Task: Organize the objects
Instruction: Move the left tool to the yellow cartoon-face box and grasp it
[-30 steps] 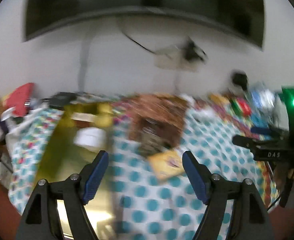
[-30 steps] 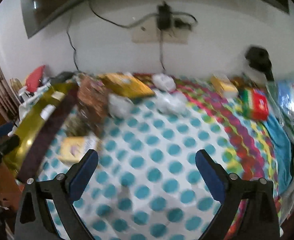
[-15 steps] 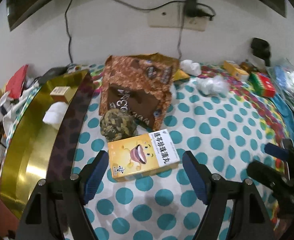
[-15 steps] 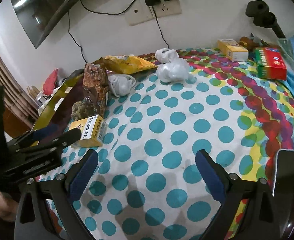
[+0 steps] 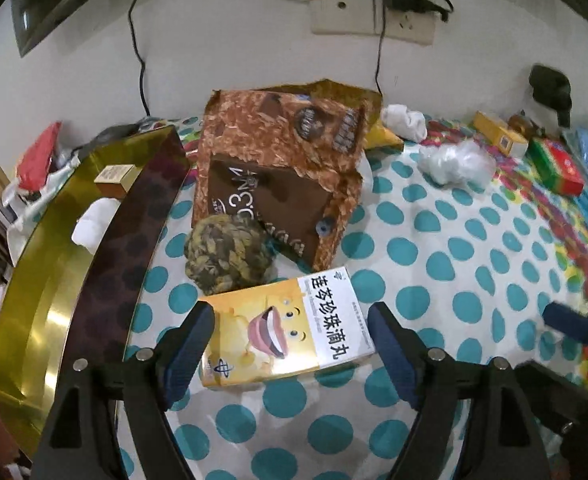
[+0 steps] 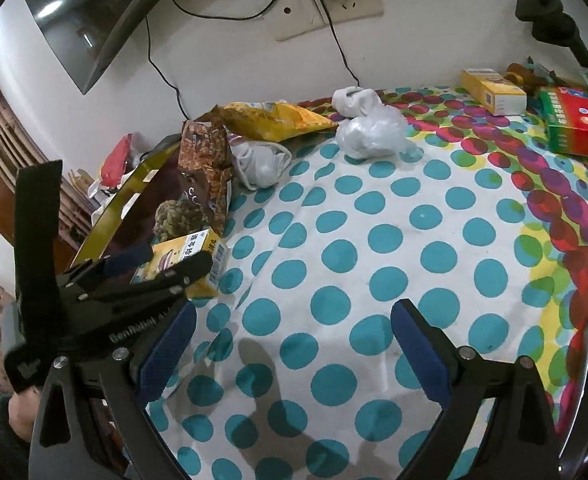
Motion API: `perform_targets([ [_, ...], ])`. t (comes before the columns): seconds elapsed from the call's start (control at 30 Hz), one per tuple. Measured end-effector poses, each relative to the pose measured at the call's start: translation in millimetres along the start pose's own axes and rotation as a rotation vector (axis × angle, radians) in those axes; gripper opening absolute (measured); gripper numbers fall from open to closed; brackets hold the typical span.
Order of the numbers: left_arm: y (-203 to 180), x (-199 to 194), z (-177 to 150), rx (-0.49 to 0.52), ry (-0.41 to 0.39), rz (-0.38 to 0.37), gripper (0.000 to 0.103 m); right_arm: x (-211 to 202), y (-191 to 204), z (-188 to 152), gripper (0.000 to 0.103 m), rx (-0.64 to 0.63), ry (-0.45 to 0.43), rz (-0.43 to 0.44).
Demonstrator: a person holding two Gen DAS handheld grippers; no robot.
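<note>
At the lower centre of the left wrist view, the flat yellow-and-white cardboard medicine box point(image 5: 288, 330) is framed by the wide-spread left gripper point(image 5: 290, 340), while the right gripper point(image 6: 292, 344) is kept equally wide over the dotted tablecloth point(image 6: 374, 240).

a dotted cloth point(image 5: 434, 240) covers the surface. on it lie a yellow box point(image 5: 286, 330), a brown bag point(image 5: 278, 176), a gold tray point(image 5: 46, 280) and a red box point(image 6: 574, 120).

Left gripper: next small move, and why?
Probably ease the left gripper forward a little, then close. Its jaws are open and straddle the near end of the yellow medicine box, which lies flat on the dotted cloth, apparently not yet gripped. The right gripper hovers open, holding nothing.
</note>
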State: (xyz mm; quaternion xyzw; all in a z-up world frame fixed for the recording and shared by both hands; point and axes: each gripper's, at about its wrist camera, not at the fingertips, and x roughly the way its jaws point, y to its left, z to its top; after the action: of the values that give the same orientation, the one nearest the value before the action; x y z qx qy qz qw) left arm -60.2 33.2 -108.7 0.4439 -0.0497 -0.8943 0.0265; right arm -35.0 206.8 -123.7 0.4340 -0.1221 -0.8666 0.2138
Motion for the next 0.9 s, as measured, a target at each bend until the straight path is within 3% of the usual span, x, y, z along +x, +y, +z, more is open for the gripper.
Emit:
perform_targets([
  [0.37, -8, 0, -13, 0.044, -0.081, 0.080, 0.083, 11, -5, 4, 0.098, -0.002, 0.023, -0.023],
  [0.57, -17, 0, -17, 0.071, -0.092, 0.162, 0.083, 18, -3, 3, 0.098, -0.008, 0.050, -0.029],
  [0.9, 17, -11, -19, -0.140, -0.098, 0.120, 0.083, 24, 6, 6, 0.098, -0.056, 0.069, -0.077],
])
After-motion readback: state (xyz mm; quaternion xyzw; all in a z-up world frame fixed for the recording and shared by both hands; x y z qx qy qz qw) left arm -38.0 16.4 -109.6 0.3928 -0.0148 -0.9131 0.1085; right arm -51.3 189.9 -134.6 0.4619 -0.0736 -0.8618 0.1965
